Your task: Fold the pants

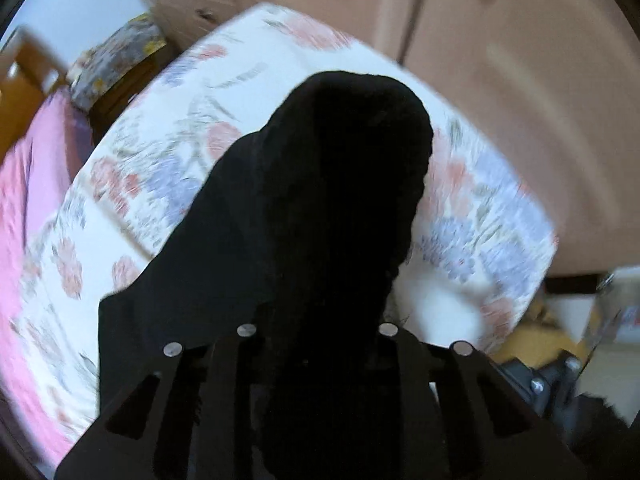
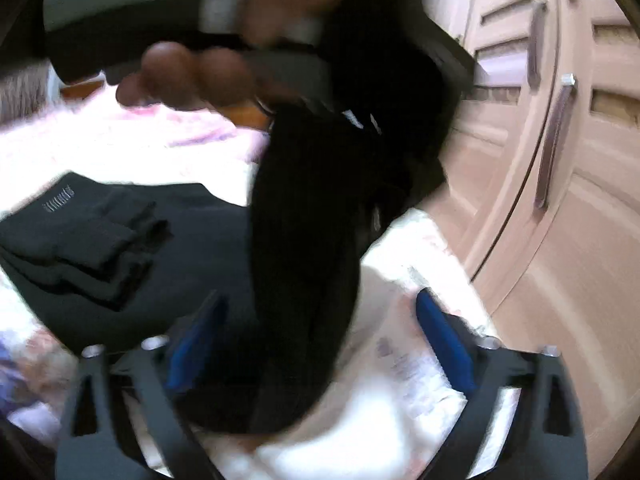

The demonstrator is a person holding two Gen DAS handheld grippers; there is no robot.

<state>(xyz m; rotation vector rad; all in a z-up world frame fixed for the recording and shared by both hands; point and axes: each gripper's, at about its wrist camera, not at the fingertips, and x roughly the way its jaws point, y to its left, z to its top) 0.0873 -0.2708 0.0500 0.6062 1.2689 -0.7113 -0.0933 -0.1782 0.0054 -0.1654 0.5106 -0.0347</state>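
Note:
Black pants (image 1: 320, 208) hang from my left gripper (image 1: 316, 332), which is shut on the cloth; the fabric covers its fingertips and drapes down over the floral bed (image 1: 168, 184). In the right wrist view the same pants (image 2: 308, 248) hang in a long bunch between my right gripper's (image 2: 316, 332) blue pads (image 2: 444, 340), which stand wide apart and do not clamp the cloth. The left gripper and the hand holding it (image 2: 192, 72) show at the top of that view, blurred.
A folded stack of dark garments (image 2: 88, 236) lies on the bed at the left. A pink blanket (image 1: 24, 208) lies beyond the floral sheet. Beige wardrobe doors (image 2: 560, 152) with metal handles stand close on the right. A patterned cushion (image 1: 120, 56) sits by the headboard.

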